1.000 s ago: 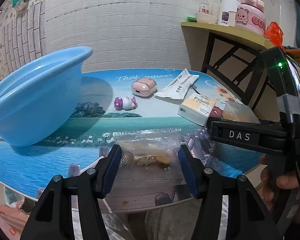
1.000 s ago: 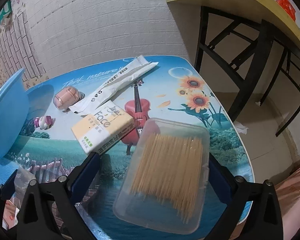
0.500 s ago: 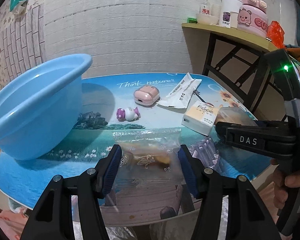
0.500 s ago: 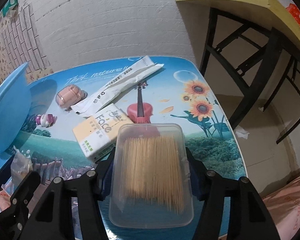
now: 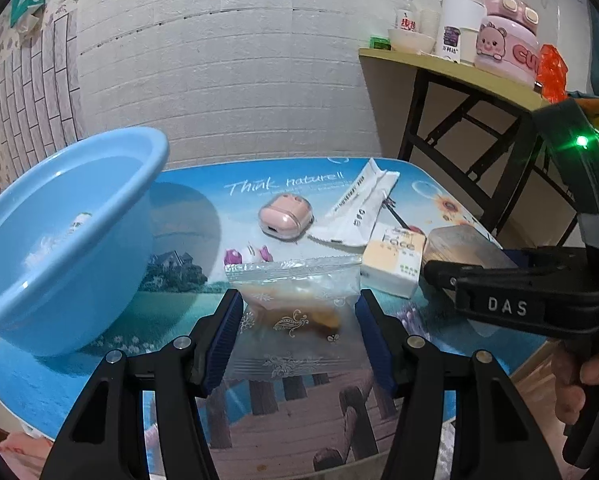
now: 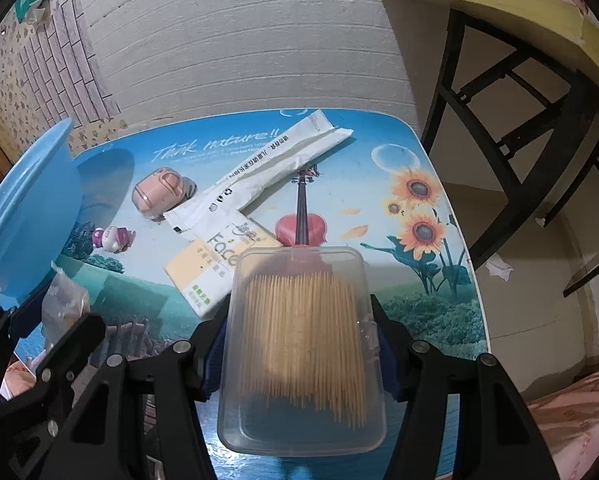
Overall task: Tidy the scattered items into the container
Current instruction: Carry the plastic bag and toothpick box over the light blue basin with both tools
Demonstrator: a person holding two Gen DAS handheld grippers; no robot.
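The left tongs [image 5: 297,332] are clenched on a clear snack bag [image 5: 295,300], its sides pinched between the blue pads and its sealed top edge standing up in front of them. The right tongs [image 6: 297,354] grip a clear box of toothpicks [image 6: 301,350] across its width, low over the desk [image 6: 415,280]. The blue basin [image 5: 65,240], the container for all of this, sits at the left end of the desk, just beside the left tongs.

To do this step well, I would carry the bag over the basin's near rim first, since it is the closer load, and let go only once it hangs inside the wall; a soft bag can sag and catch on the rim. The box should travel level, because its lid catch faces sideways and a tilt might spill the sticks. Moving one hand at a time would keep the two tools from crossing.

Still on the desk are a pink earbud case [image 5: 285,220], a small pink-and-white toy [image 5: 249,255], a long white sachet [image 5: 357,216] and a tissue pack [image 5: 393,262], the last partly overlapped by the sachet.

Something pale lies in the basin, too blurred to name. Whether the bag's bottom touches the desk is hard to tell, and the near edge of the desk is hidden behind the tools.
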